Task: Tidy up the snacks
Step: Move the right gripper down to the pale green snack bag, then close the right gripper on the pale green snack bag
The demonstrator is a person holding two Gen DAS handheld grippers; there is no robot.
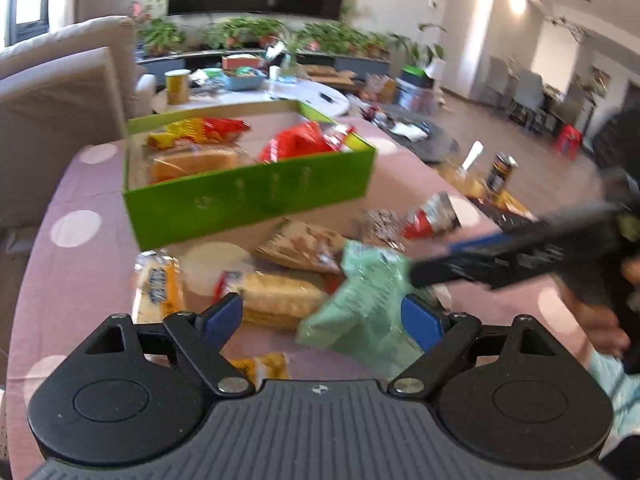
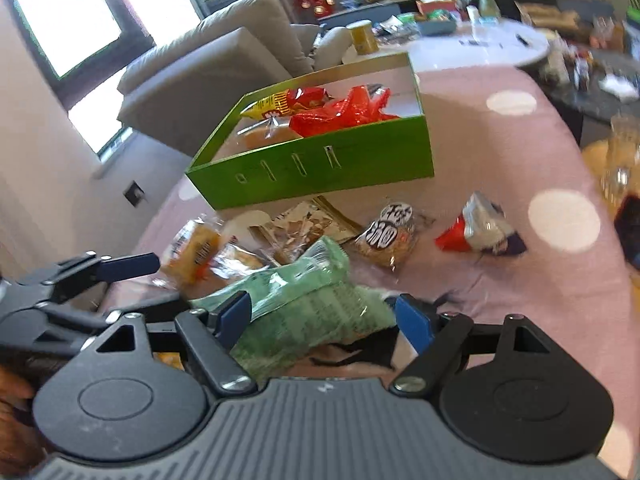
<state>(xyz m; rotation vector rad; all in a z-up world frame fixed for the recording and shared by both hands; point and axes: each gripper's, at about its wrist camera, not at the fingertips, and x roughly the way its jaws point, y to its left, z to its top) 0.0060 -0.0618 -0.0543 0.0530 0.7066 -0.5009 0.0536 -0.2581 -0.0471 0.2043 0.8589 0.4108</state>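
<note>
Pink tablecloth [image 2: 500, 280] carries one green box [image 2: 320, 168]; both grippers [image 1: 324, 316] [image 2: 324, 316] spread around one green packet [image 2: 304, 304].

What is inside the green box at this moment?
The green box holds a yellow-and-red snack bag, a crumpled red packet and a clear-wrapped bread pack. Its near wall and these packs hide the floor beneath them, so anything lower cannot be seen.
</note>
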